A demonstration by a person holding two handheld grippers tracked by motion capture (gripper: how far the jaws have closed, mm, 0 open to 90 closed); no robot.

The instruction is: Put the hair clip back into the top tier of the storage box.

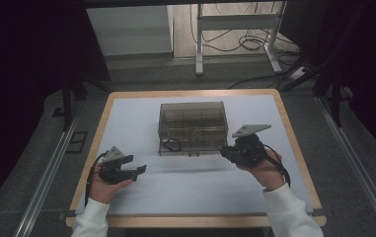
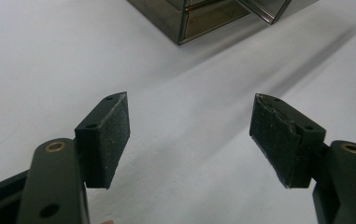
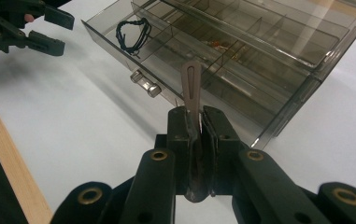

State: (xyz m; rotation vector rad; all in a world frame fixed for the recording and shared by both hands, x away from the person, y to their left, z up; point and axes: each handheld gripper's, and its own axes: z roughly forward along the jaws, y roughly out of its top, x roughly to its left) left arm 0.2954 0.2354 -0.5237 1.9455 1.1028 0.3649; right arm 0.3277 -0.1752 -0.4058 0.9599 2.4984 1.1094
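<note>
Two claws [image 1: 143, 169] [image 1: 223, 151], one clip [image 3: 191, 88], one organizer box [image 1: 192, 114]

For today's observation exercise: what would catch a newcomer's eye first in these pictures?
First, the smoky clear drawer box at mid-table, its bottom drawer pulled out with a black cord in one compartment. Next, the right gripper, shut on a thin slotted clip just in front of that drawer. The left gripper waits open over bare white table.
</note>
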